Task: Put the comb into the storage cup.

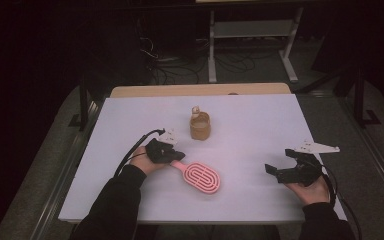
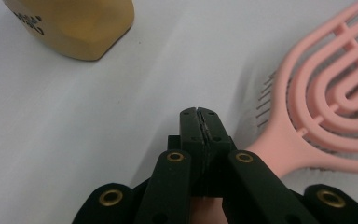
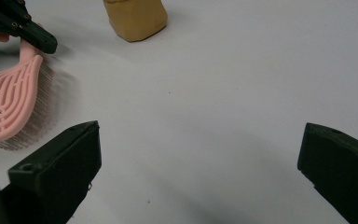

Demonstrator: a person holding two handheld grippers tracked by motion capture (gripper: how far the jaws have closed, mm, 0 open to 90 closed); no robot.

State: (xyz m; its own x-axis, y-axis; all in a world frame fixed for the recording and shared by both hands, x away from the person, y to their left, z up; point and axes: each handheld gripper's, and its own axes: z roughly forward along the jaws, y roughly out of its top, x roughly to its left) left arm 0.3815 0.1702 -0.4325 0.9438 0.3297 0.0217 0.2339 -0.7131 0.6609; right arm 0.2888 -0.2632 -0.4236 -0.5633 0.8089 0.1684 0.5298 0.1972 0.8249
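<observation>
1. A white counter (image 1: 260, 150) spans the scene, lit against a dark room with cables and a shelf frame on the floor beyond its far edge.
2. A pink hairbrush (image 1: 201, 176) lies flat near the middle of the counter, toward the near edge, its handle pointing left and its looped head to the right (bristles face down, as the right gripper view shows).
3. The left gripper (image 1: 178, 156), held in a hand with a dark sleeve, sits at the brush's handle end; its jaws are clenched together, and in the left gripper view the handle runs just beside and under them, not between them.
4. The right gripper (image 1: 279, 170) rests at the near right, well apart from the brush, its jaws released and spread wide over bare counter.
5. A small tan bottle (image 1: 199, 126) stands upright farther back, near the centre.
</observation>
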